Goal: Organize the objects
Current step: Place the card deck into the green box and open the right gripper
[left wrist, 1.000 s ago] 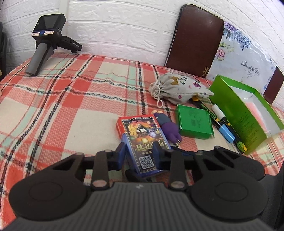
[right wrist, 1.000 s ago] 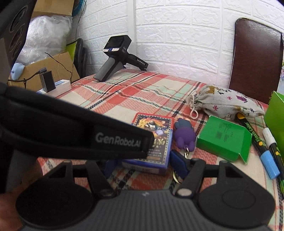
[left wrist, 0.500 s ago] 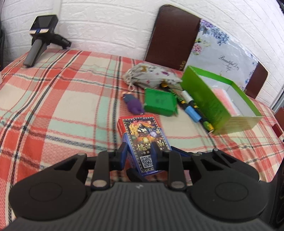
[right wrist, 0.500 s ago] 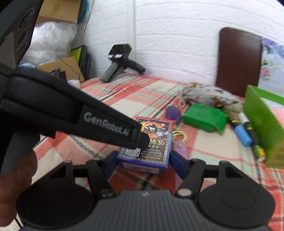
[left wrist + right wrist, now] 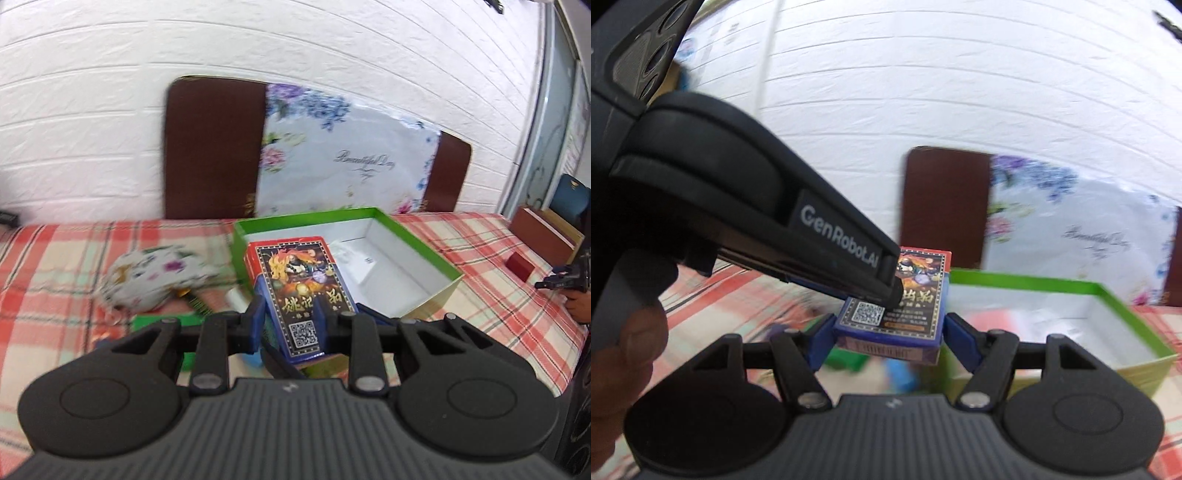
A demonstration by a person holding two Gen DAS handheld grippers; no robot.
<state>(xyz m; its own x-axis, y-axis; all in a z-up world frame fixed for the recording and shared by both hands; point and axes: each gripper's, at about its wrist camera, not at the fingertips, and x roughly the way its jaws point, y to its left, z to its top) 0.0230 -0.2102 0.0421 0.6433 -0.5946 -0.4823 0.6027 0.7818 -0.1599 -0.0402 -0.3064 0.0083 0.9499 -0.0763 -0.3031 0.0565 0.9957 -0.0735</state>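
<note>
Both grippers, left (image 5: 290,319) and right (image 5: 886,338), pinch the card box (image 5: 295,280) short of the green box (image 5: 424,254) ahead (pouch (image 5: 155,280) unsorted).

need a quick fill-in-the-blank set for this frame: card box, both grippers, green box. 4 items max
1. The card box shows a ___ code on its face.
2. Grippers shut on it, counting the left gripper and the right gripper: ___.
3. The open box ahead is green outside and ___ inside.
4. In the left wrist view the floral pouch lies to the ___ of that box.

Missing words: QR; two; white; left
</note>
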